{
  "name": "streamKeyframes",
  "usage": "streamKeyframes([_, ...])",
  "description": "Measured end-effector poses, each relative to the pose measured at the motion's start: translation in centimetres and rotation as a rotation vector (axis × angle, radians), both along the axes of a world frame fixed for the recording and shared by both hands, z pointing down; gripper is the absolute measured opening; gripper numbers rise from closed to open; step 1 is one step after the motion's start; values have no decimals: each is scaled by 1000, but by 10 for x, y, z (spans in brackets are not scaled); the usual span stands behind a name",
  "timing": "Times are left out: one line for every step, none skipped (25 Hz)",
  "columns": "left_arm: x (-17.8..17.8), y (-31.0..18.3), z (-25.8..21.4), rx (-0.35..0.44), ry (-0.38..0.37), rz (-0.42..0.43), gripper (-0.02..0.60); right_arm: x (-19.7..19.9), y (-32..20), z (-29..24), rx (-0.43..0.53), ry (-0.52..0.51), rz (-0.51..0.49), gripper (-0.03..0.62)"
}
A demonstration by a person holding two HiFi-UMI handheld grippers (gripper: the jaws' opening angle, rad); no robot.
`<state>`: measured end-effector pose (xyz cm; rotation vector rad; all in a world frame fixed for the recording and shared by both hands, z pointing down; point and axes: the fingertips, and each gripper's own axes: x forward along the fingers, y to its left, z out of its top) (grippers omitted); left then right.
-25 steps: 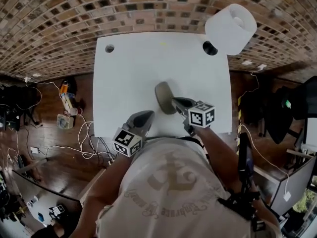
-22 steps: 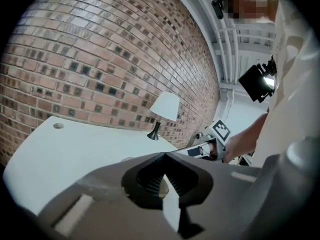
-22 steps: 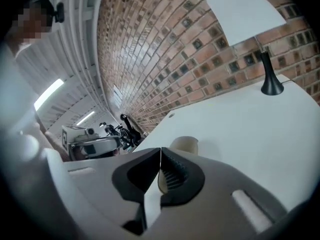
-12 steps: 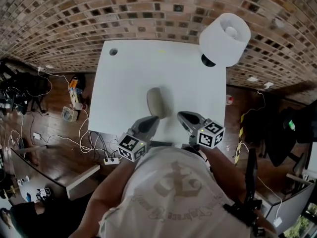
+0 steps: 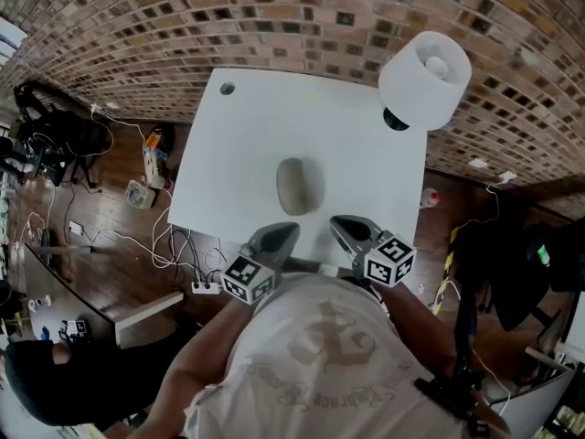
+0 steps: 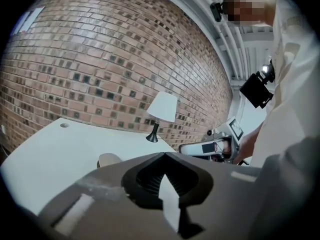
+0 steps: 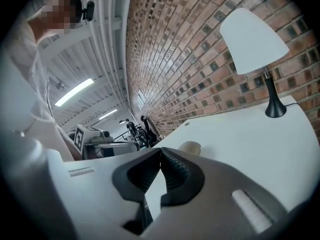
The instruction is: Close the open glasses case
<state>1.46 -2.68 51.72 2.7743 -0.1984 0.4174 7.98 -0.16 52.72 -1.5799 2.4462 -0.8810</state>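
beyond right gripper (image 5: pixel 340 223) (apart), glasses case (image 5: pixel 299 186)

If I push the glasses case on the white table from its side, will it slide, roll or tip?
Probably slide: the glasses case lies flat and low on the smooth white table, so tipping seems unlikely. Its rounded oval shell might turn or rock slightly under an off-centre push. It looks stiff, so should keep its shape.

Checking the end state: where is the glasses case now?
In the head view the oval beige glasses case lies centrally on the white table, just beyond the left tool and right tool, with the white lamp at the far-right corner.
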Motion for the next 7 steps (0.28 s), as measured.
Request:
streamKeyframes([0,-1,-1,1,3,3,5,-1,0,-3,8,5,3,8])
streamKeyframes([1,-2,-1,2,7,7,5,-1,-1,-5,14,8,9,8])
streamKeyframes([1,-3,-3,4,13,13,5,-1,-1,-6,18,10,15,8])
streamKeyframes([2,-4,-5,8,18,21,5,-1,-2,-6,21,12,23,8])
streamKeyframes([2,-4,-6,11,23,28,5,-1,-2,-7,23,14,30,8])
streamKeyframes([2,-4,-7,13,27,37,5,-1,-3,-7,24,16,36,8])
streamKeyframes([1,-5,-8,15,31,45,5,-1,-3,-7,25,18,43,8])
